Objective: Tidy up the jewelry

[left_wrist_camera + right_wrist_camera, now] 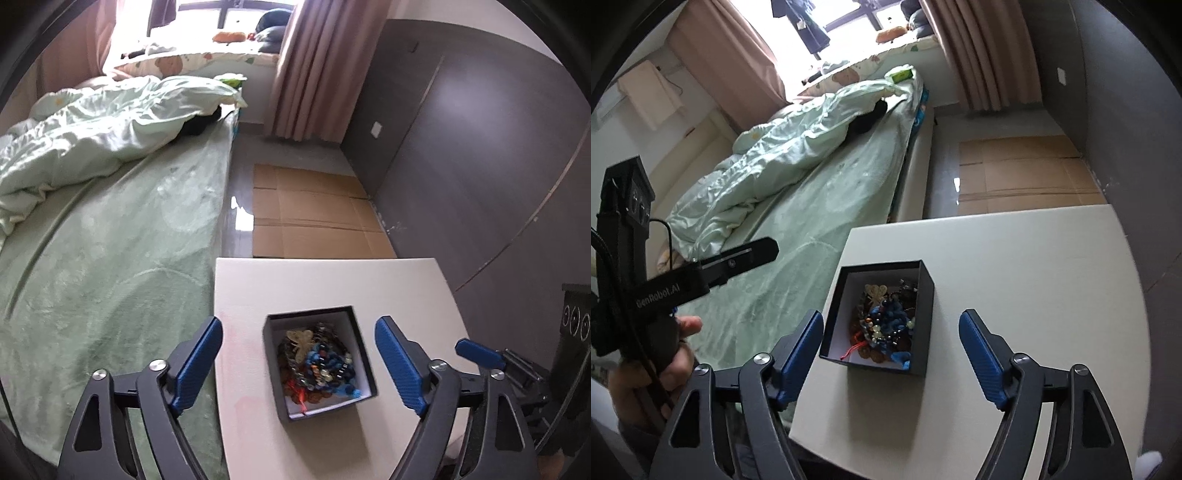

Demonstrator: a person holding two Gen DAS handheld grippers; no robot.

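A small black box (274,350) with a white lining stands on the white table (332,284). It holds a tangled pile of jewelry (317,363): blue beads, brown beads, a red cord and a gold butterfly piece. My left gripper (299,360) is open and empty, its blue fingers either side of the box and above it. In the right wrist view the same box (925,295) and jewelry (886,317) lie just ahead of my right gripper (892,350), which is open and empty. A fingertip of the right gripper (480,355) shows in the left wrist view.
A bed (110,258) with a green sheet and crumpled duvet (110,122) runs along the table's left side. Flattened cardboard (314,210) lies on the floor beyond the table. A grey wardrobe wall (480,147) stands to the right. The left gripper's body and hand (646,295) show at left.
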